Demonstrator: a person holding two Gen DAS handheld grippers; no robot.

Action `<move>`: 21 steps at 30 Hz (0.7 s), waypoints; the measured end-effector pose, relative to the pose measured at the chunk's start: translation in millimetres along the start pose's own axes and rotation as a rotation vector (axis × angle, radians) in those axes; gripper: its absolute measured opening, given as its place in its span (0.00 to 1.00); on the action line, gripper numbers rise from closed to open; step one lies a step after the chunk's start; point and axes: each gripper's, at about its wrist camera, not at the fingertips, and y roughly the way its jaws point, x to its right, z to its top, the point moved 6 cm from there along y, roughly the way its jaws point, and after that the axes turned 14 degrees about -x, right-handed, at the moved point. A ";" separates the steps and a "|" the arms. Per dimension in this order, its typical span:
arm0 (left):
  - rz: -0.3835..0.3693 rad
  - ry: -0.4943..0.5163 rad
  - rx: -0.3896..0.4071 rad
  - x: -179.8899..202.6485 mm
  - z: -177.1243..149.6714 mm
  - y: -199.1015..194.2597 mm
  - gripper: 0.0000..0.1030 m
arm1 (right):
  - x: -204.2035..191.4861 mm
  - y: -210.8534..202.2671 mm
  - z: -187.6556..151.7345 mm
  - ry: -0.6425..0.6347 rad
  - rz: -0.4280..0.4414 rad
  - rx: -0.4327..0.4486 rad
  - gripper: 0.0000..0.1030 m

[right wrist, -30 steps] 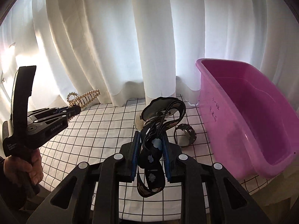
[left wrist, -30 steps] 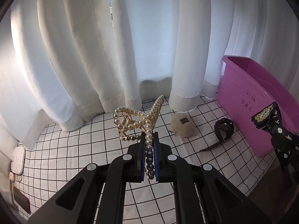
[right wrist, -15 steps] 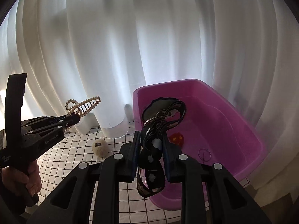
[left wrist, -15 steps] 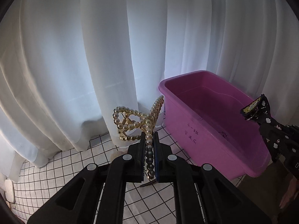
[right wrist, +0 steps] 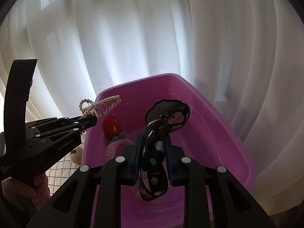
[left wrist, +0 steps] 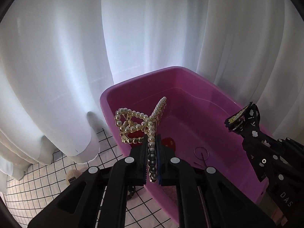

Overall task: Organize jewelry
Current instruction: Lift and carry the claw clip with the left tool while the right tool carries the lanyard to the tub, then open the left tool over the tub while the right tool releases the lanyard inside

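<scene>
White curtains (left wrist: 76,66) are hanging behind one pink bin (left wrist: 218,102). Left tongs (left wrist: 152,163) are gripping one pearl claw clip (left wrist: 140,121), long axis pointing away over the bin; right tongs (right wrist: 153,152) are clamping one black flowery strap (right wrist: 153,150).

Both wrist views are angled downward, close over the glossy pink plastic tub (left wrist: 218,102) (right wrist: 224,125) — shared by both — and white pleated curtains (left wrist: 144,28) (right wrist: 152,34) are faced beyond.

- Bin (left wrist: 190,76): magenta-pink plastic, centre frame.
- Hair claw (left wrist: 140,121): cream pearls on gold metal.
- Strap (right wrist: 154,155): black, white flower print.
- Curtain (left wrist: 152,28): plain white, upper frame.
- Cloth (left wrist: 57,163), lower left: white, black grid.
- Item in bin (right wrist: 112,126): red, yellow spot.
- Gripper (right wrist: 153,159) bodies: black; pads blue.
</scene>
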 end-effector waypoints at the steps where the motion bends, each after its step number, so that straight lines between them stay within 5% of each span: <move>1: 0.001 -0.002 -0.010 3.0 2.1 5.1 0.08 | 1.7 3.1 -0.1 0.000 0.002 -0.009 0.22; 9: 0.010 -0.007 -0.063 14.7 6.1 27.2 0.08 | 17.1 20.2 -2.3 0.014 -0.007 -0.059 0.22; 11: 0.018 0.004 -0.060 17.7 6.9 29.9 0.09 | 21.9 23.5 -1.2 0.020 -0.017 -0.062 0.38; 12: 0.029 0.012 -0.049 19.6 7.5 29.0 0.11 | 23.9 23.6 -0.6 0.023 -0.019 -0.061 0.55; 14: 0.057 0.023 -0.027 23.5 8.9 24.7 0.31 | 28.6 24.3 0.0 0.033 -0.024 -0.059 0.61; 16: 0.080 0.024 0.003 25.0 10.4 18.2 0.81 | 31.9 24.0 -0.2 0.046 -0.024 -0.062 0.61; 21: 0.097 0.027 0.062 25.0 13.9 1.0 0.82 | 37.6 21.3 -2.2 0.080 0.007 -0.065 0.61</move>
